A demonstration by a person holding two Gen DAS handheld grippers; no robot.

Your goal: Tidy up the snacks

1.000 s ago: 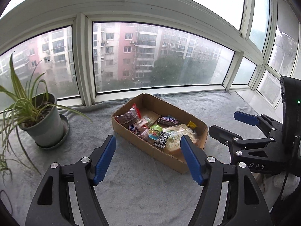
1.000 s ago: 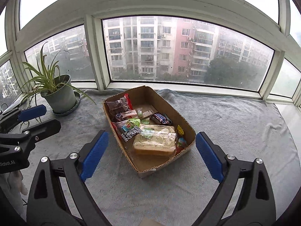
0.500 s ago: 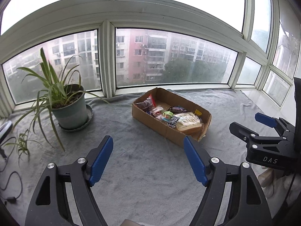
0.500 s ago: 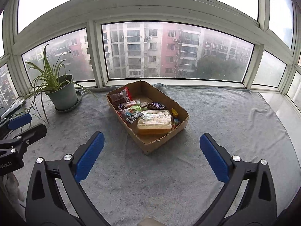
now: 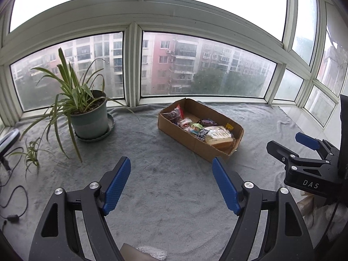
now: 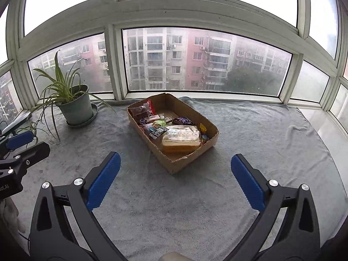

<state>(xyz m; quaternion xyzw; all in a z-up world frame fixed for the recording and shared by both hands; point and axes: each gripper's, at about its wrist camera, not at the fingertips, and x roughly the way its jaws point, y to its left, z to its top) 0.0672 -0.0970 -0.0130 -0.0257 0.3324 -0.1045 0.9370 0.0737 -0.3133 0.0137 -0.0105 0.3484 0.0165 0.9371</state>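
Observation:
A shallow cardboard box (image 5: 189, 140) (image 6: 180, 165) sits on the grey blanket, near the window. It holds several snacks: a large bread pack (image 6: 181, 138) (image 5: 218, 136), a dark chocolate bar (image 6: 182, 120), a red-edged bag (image 6: 142, 111) and small colourful packets. My left gripper (image 5: 171, 184) is open and empty, well short of the box. My right gripper (image 6: 175, 181) is open and empty, close in front of the box's near corner. The right gripper also shows in the left wrist view (image 5: 291, 145), and the left gripper in the right wrist view (image 6: 24, 143).
A potted spider plant (image 5: 87, 115) (image 6: 74, 106) stands on a saucer at the back left. A black cable (image 5: 15, 198) lies at the far left. The grey blanket (image 6: 250, 134) covers the sill up to the window frames.
Both grippers have drawn back from the box, which now looks smaller and farther. The left view has swung so the plant sits more to the centre. Both stay open.

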